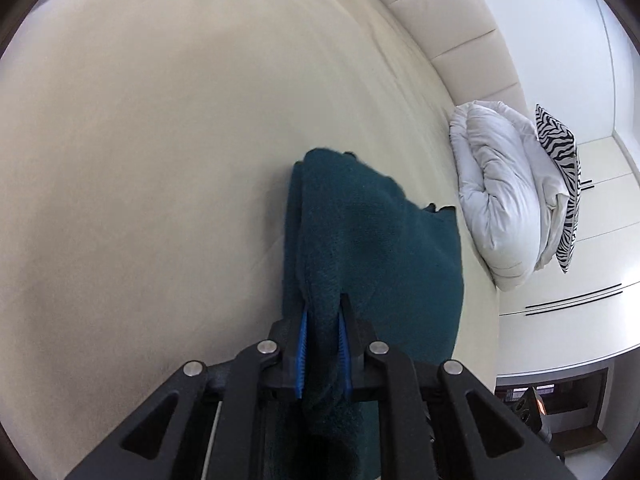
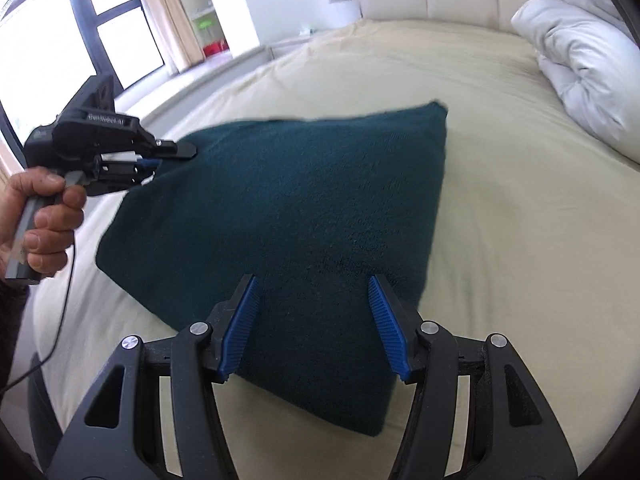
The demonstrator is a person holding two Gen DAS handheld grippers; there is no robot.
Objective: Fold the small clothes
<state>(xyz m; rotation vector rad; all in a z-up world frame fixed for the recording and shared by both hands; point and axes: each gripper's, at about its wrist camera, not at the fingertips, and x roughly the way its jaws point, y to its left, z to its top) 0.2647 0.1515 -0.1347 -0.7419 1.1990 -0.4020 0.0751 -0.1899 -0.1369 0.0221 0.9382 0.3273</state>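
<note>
A dark teal knitted cloth (image 2: 300, 200) lies on the cream bed (image 2: 520, 220), one edge lifted toward the left. My left gripper (image 1: 324, 302) is shut on a bunched fold of that cloth (image 1: 380, 232), which hangs past its blue pads. In the right wrist view the left gripper (image 2: 176, 156) grips the cloth's left corner, with a person's hand (image 2: 44, 216) on its handle. My right gripper (image 2: 313, 280) hovers over the cloth's near part, open, its blue pads well apart and pressing on nothing.
A rolled white duvet (image 1: 496, 184) and a zebra-print pillow (image 1: 560, 168) sit at the bed's right end by the padded headboard (image 1: 452, 20). A window (image 2: 60, 40) and shelves stand beyond the bed's far left. A cable trails from the left handle.
</note>
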